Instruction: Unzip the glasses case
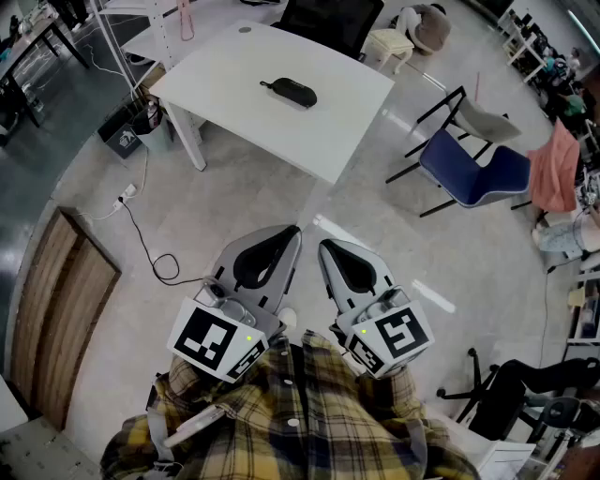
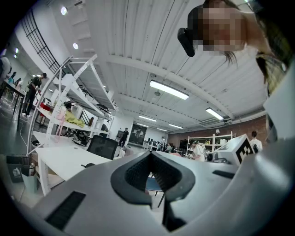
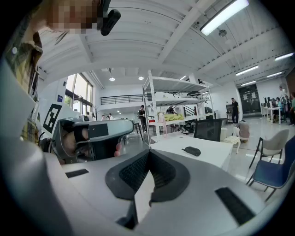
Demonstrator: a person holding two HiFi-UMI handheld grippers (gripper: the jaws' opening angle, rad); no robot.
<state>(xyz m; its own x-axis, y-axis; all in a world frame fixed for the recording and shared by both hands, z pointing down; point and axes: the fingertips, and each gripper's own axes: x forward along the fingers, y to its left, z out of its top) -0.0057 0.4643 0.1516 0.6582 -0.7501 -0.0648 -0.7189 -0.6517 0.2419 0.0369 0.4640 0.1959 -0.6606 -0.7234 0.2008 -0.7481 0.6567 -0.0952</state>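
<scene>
The black glasses case (image 1: 289, 91) lies zipped on the white table (image 1: 234, 94), well ahead of me across open floor. It also shows small in the left gripper view as the case (image 2: 88, 164) and in the right gripper view as the case (image 3: 191, 150). Both grippers are held close to my chest, side by side, far from the table. My left gripper (image 1: 293, 232) has its jaws together with nothing between them, as seen in its own view (image 2: 150, 153). My right gripper (image 1: 325, 246) is likewise shut and empty in its own view (image 3: 148, 151).
A blue chair (image 1: 473, 178) stands right of the table and a black office chair (image 1: 328, 19) behind it. A bin (image 1: 122, 139) sits by the table's left leg, with a cable (image 1: 150, 253) trailing over the floor. A wooden panel (image 1: 56, 309) lies at the left.
</scene>
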